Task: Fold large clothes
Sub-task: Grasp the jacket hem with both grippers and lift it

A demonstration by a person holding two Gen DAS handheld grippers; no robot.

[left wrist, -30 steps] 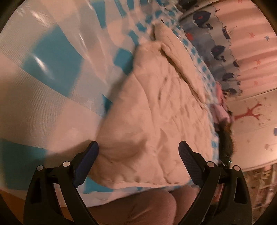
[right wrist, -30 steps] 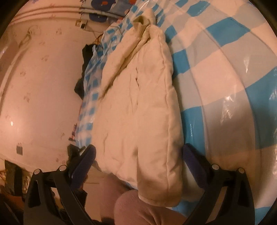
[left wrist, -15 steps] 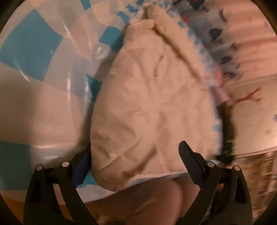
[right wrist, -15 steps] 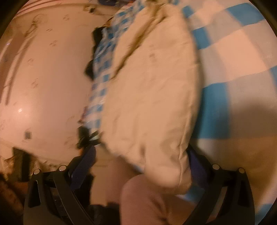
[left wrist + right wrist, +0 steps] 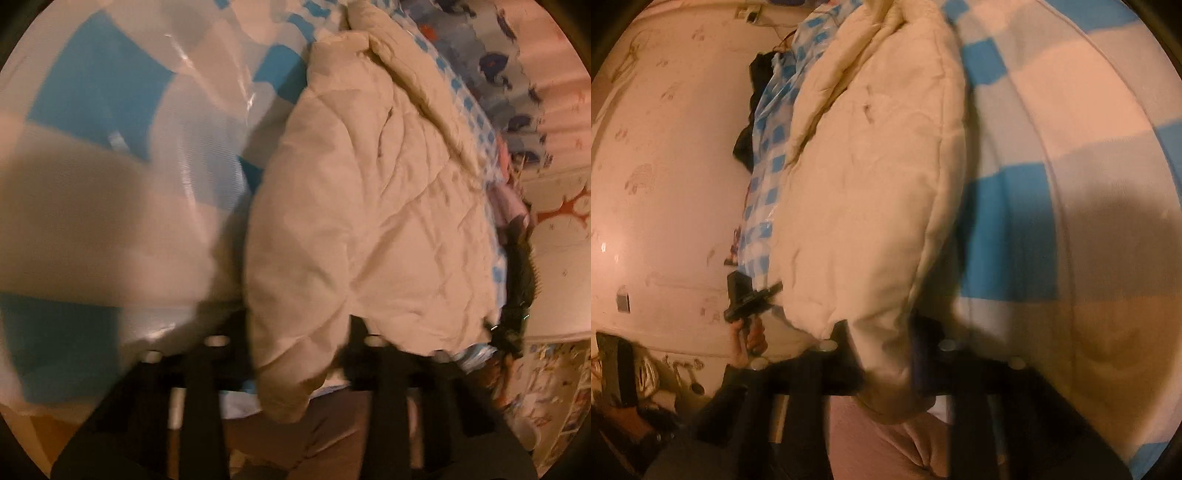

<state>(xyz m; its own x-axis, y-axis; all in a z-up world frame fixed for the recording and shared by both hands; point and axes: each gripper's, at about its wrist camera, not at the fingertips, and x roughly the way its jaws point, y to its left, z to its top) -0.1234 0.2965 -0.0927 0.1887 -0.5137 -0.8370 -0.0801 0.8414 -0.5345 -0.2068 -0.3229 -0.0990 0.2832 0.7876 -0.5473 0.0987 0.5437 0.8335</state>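
Left wrist view: our left gripper [image 5: 295,332] is clenched on the near hem of the cream quilted padded jacket [image 5: 369,206] lying on the blue-and-white checked bed cover [image 5: 110,110]

Right wrist view: our right gripper [image 5: 882,339] grasps the jacket's [image 5: 871,177] other hem corner

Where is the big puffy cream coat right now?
The cream coat lies on the blue-checked sheet, filling the middle of both views. Each claw, left and right, pinches a corner of its near edge.

A quilted cream jacket [image 5: 369,221] of soft, matt, creased cloth lies on a glossy, crinkled blue-and-white checked plastic sheet [image 5: 129,110]; matt black plastic fingers [image 5: 923,354] carry small shiny metal bolts.
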